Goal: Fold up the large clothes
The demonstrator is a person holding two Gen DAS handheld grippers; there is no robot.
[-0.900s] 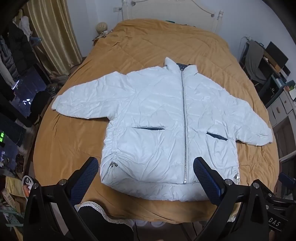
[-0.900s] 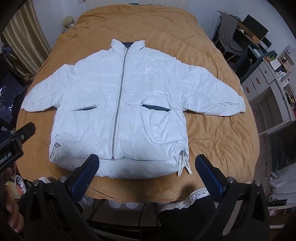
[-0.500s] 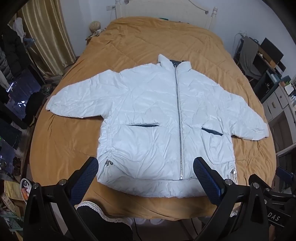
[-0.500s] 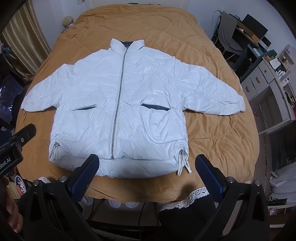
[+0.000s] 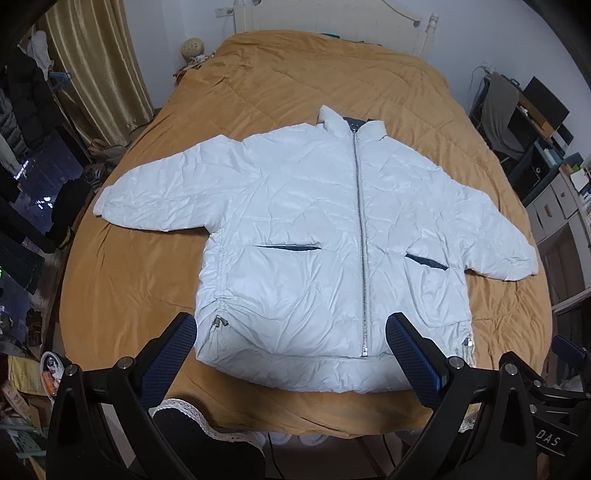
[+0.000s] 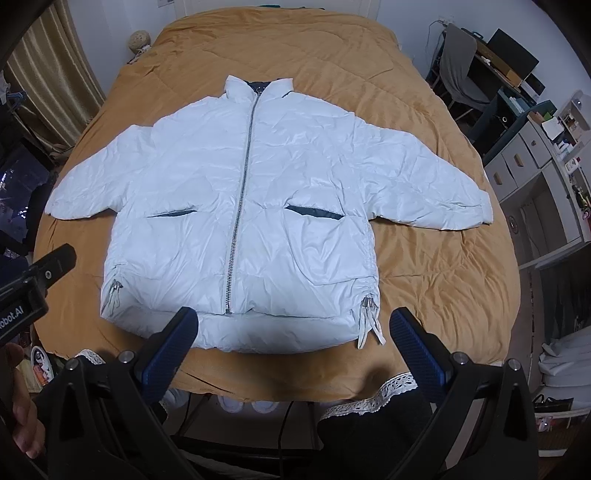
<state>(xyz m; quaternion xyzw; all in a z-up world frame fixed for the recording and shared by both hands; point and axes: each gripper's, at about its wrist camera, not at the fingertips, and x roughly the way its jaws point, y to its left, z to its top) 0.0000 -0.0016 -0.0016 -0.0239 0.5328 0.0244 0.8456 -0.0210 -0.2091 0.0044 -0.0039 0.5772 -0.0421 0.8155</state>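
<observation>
A pale blue puffer jacket (image 5: 310,229) (image 6: 258,192) lies flat, front up and zipped, on the orange bedspread (image 5: 314,85) (image 6: 266,48). Both sleeves are spread out to the sides and the collar points to the headboard. My left gripper (image 5: 291,332) hovers open above the jacket's hem, left of the zip's end, with nothing between its blue pads. Over the hem's right half my right gripper (image 6: 293,325) is open too, near the side drawcords (image 6: 369,321). Neither gripper touches the fabric. The left gripper's body (image 6: 33,288) shows at the left edge of the right wrist view.
A white headboard (image 5: 332,22) stands at the far end. Gold curtains (image 5: 96,70) and hanging clothes are on the left. A desk with a chair (image 6: 461,70) and white drawers (image 6: 528,162) is on the right. Lace trim (image 6: 380,391) hangs below the bed's near edge.
The left wrist view has shifted a little, so the jacket sits slightly further left and lower than before. The right gripper has hardly moved. Both stay open.
</observation>
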